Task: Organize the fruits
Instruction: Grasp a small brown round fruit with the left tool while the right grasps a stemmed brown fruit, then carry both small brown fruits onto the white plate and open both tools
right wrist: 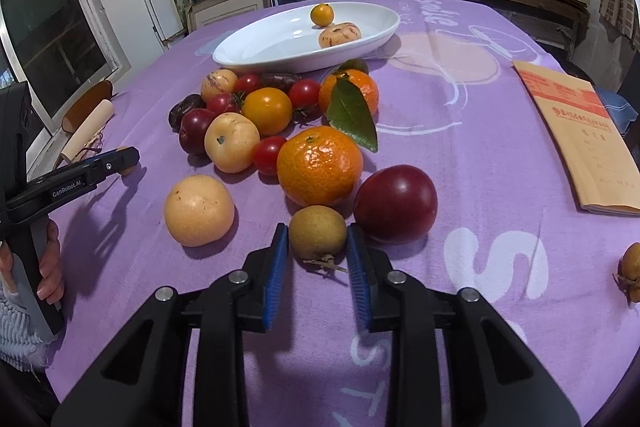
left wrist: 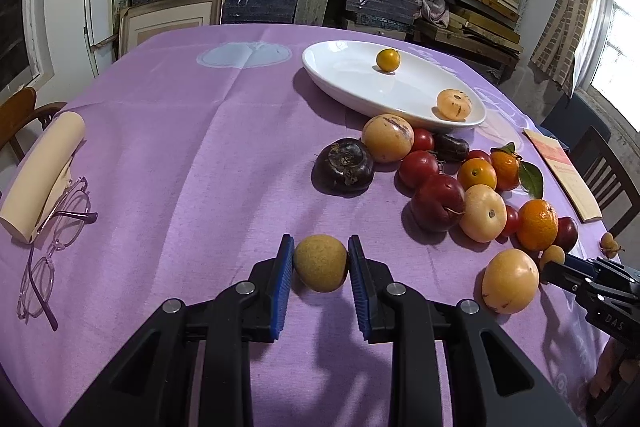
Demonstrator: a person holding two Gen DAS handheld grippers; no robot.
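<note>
Left gripper (left wrist: 320, 263) clamped on a small tan-brown round fruit, call it left longan (left wrist: 320, 263): fruit sits between the blue pads at the fingertips, both pads touching its sides, its underside at or just above the purple cloth (left wrist: 180, 147); contact with the cloth cannot be told. Right gripper (right wrist: 318, 247) closed on a second small tan fruit, right longan (right wrist: 318, 231), stem end facing the camera, both pads against its flanks, fruit near the fingertips and resting on the cloth. Right longan lies just in front of a mandarin (right wrist: 319, 167) and just beside a dark red plum (right wrist: 395, 203), which nearly touches the right finger's outer side. A pale yellow fruit (right wrist: 199, 211) lies to the left, apart from the left finger. Behind, the main pile: tomatoes, a leafed mandarin (right wrist: 352, 89), more pale fruits, dark fruits. White oval dish (right wrist: 260, 55) beyond the pile holds two fruits, one small orange-yellow (right wrist: 322, 14), one pale striped (right wrist: 340, 35). One more small tan fruit (right wrist: 632, 277) at the right edge of the cloth. Notebook (right wrist: 580, 131) right; glasses (left wrist: 52, 239) and a cream roll (left wrist: 44, 167) left.
</note>
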